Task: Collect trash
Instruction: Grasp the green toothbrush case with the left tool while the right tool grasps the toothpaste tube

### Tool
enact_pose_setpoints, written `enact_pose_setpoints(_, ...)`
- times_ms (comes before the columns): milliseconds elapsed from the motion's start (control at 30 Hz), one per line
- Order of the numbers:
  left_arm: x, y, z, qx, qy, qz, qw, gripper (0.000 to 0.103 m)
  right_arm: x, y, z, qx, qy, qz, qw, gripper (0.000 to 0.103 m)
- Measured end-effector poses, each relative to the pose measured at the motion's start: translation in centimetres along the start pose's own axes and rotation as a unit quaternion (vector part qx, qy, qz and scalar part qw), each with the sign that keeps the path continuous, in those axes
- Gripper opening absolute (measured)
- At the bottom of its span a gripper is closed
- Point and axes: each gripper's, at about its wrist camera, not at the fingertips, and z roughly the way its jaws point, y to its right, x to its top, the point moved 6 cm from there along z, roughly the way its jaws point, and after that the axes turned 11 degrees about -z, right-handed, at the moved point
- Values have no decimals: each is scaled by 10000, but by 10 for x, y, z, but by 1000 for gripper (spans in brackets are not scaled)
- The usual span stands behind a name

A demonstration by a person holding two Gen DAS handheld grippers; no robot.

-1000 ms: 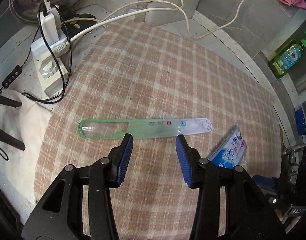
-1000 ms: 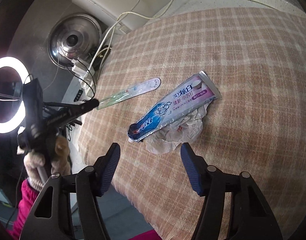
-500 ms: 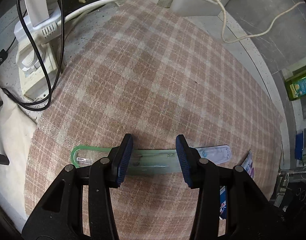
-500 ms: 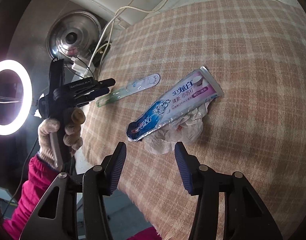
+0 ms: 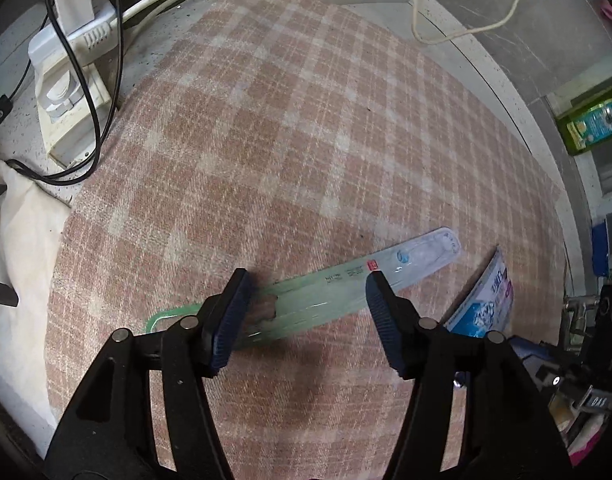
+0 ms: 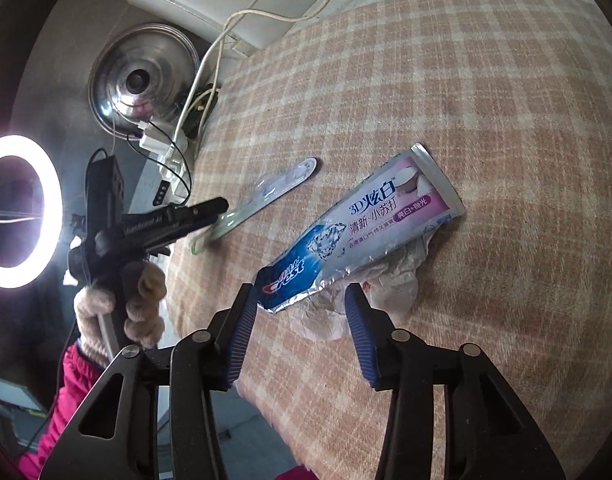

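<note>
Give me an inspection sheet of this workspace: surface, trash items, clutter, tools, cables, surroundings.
Surface: pink-and-cream plaid cloth over a speckled counter.
Job's things: clear green plastic toothbrush package; flattened blue-and-white toothpaste tube lying on crumpled white paper.
Clutter: green dish-soap bottle.
Grippers: left tool open, jaws just widened, straddling the package; right tool open, jaws just narrowing, the tube's end between them.
Cables: white cord, black cable, white power strip.
Surroundings: steel pot lid, ring light.
</note>
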Motion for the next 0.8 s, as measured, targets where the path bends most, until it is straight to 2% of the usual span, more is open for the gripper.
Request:
enact_pose_setpoints(67,-5,11,2,184,34,359,9992,77,3,-1,5,42,-16,81,10000,42)
enact_pose_setpoints(233,-19,26,12,1017,217,1261,9865,77,11,4,11,112,-31,244,9996,38)
enact_pose_setpoints(367,-24,36,22,1361,323,1391,9804,77,16,6,14,198,-58,437,9988,37)
enact_pose_setpoints(500,-20,38,27,1226,281,1110,9858,78,15,7,18,245,-163,564,9980,37)
enact_pose_setpoints(800,-9,29,25,1121,324,1016,9880,73,14,23,25,185,-266,898,9954,37)
